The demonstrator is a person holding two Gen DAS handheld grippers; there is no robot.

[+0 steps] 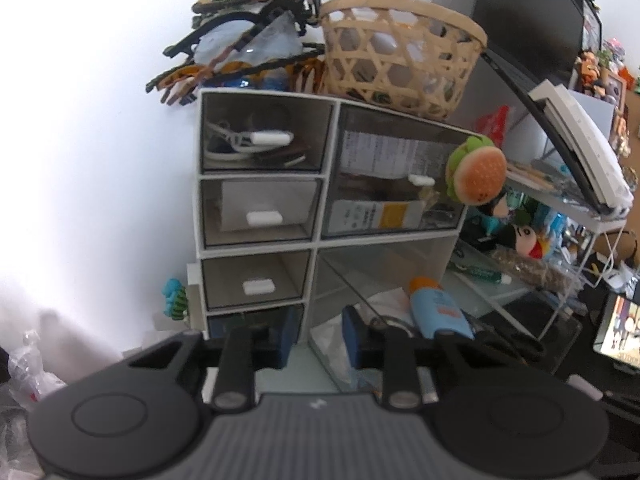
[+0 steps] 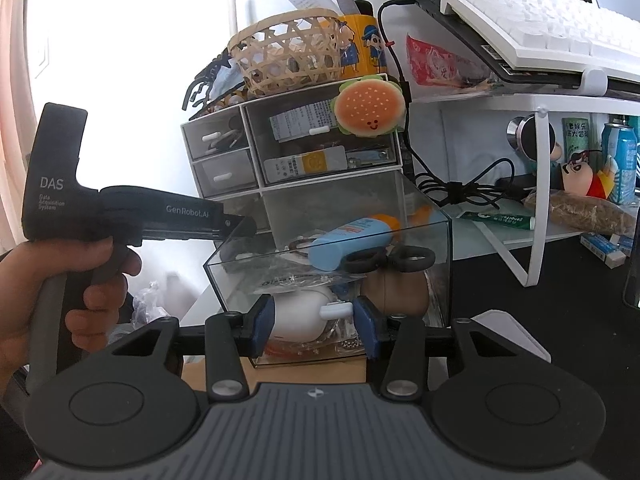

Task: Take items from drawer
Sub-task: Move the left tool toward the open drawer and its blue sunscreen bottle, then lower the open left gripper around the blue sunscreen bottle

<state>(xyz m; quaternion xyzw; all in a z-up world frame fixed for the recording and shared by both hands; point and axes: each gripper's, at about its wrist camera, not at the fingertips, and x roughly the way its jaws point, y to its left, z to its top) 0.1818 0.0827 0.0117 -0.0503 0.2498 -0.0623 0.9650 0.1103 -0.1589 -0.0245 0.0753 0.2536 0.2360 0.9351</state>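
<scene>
A bright, washed-out white wall [image 1: 88, 128] stands behind a cluttered dark desk [image 2: 568, 312] bearing a white shelf stand [image 2: 532, 200].

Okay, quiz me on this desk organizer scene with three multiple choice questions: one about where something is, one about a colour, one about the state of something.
1. Where does the woven basket stand?
A. on top of the drawer unit
B. inside the pulled-out drawer
C. under the white shelf

2. What colour is the cap of the blue bottle lying in the clear drawer?
A. green
B. orange
C. black

3. What state is the clear drawer in?
A. shut flush with the unit
B. lifted out and upside down
C. pulled out, with things inside

Answers:
1. A, the basket sits on the unit's top beside the yellow cartoon cup.
2. B, the cap shows orange in both views.
3. C, the drawer juts forward with the bottle and black scissors in it, and the right tongs bracket its white handle.
</scene>
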